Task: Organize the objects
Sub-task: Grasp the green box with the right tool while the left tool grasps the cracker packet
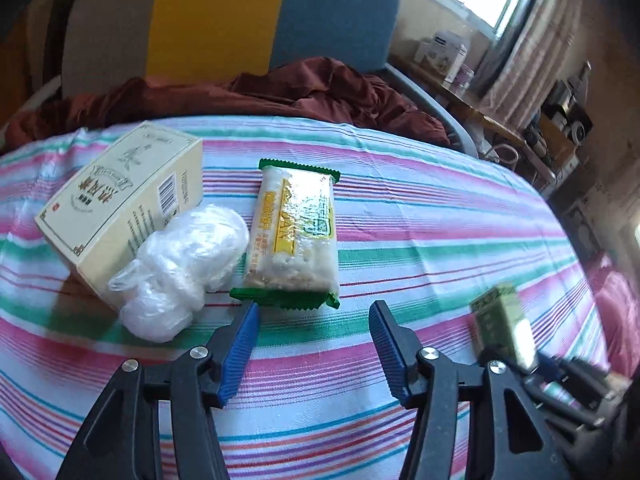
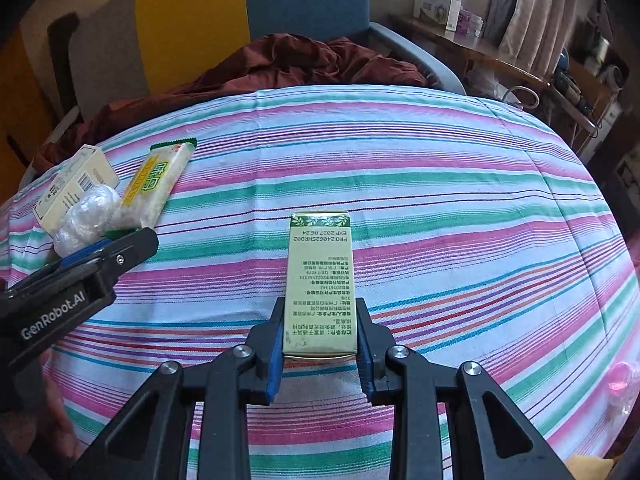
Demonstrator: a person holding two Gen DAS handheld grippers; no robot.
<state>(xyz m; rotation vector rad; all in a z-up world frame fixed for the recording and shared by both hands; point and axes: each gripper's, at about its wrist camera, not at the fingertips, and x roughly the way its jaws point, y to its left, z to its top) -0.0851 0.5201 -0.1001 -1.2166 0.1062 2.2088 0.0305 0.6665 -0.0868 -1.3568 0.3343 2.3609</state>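
The left gripper stands spread and empty, its tips just short of the snack pack's near green seam, not touching. The right gripper pinches the green box by its near end, box pointing to 12 o'clock above the striped cloth. At 10 o'clock lie the cream box and plastic wad, touching. Bare cloth runs from 12 to 3 o'clock.

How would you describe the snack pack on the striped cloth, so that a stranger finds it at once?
On the striped cloth, three things lie together at one side: a cream box, a clear plastic bundle and the snack pack. Only the pack is flat, with green zigzag ends and yellow print.
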